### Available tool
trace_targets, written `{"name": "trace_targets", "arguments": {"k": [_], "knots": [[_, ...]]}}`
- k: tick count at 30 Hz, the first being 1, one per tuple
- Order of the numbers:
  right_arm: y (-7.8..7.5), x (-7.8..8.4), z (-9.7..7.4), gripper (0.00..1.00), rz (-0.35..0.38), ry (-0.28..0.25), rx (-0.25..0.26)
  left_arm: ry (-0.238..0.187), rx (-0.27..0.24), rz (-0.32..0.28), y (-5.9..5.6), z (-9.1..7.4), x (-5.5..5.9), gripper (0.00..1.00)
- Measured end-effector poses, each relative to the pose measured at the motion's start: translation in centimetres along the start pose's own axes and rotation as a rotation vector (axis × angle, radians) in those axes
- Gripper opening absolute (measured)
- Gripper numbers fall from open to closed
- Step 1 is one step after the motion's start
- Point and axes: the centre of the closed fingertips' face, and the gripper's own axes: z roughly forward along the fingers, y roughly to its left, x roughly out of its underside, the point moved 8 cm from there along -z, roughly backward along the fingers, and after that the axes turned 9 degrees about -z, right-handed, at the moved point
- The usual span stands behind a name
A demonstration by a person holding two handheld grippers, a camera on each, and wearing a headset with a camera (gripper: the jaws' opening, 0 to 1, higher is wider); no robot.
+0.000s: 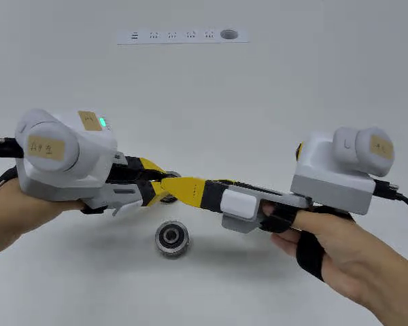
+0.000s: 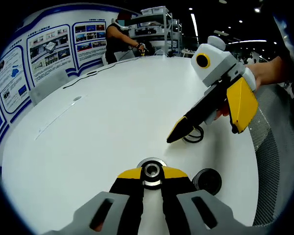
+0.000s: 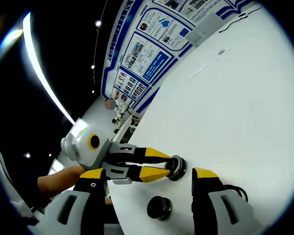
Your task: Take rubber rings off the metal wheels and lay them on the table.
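Observation:
My left gripper [image 2: 152, 174] is shut on a bare metal wheel [image 2: 152, 167], held just above the white table [image 2: 112, 112]. The right gripper [image 2: 206, 131] reaches in from the right with its jaws wide apart. A black rubber ring [image 2: 195, 137] hangs off the tip of one finger. In the right gripper view the ring [image 3: 233, 192] sits beside the right jaw, and the held wheel [image 3: 178, 166] lies ahead of the right gripper [image 3: 147, 174]. A second wheel [image 1: 172, 238] with its black ring on lies on the table below both grippers.
A white socket strip [image 1: 182, 35] lies at the table's far side. In the left gripper view a person [image 2: 122, 36] stands at the far end by shelves, and the table edge [image 2: 257, 147] runs along the right. Poster boards [image 2: 49, 49] line the wall.

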Motion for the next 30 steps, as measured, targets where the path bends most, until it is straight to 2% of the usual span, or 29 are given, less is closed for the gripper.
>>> {"name": "trace_targets", "arguments": {"k": [4,10,30], "knots": [[-0.2,0.0,1.3,0.76,0.026,0.009,-0.008,0.005,0.000,0.000,0.1,0.0,0.0,0.13],[-0.4,0.1,2.3,0.76,0.049,0.019,-0.007,0.002,-0.001,0.002,0.1,0.0,-0.1,0.12],[-0.1,0.2,2.7,0.75,0.095,0.027,-0.028,-0.003,-0.002,0.003,0.0,-0.1,-0.1,0.12]]}}
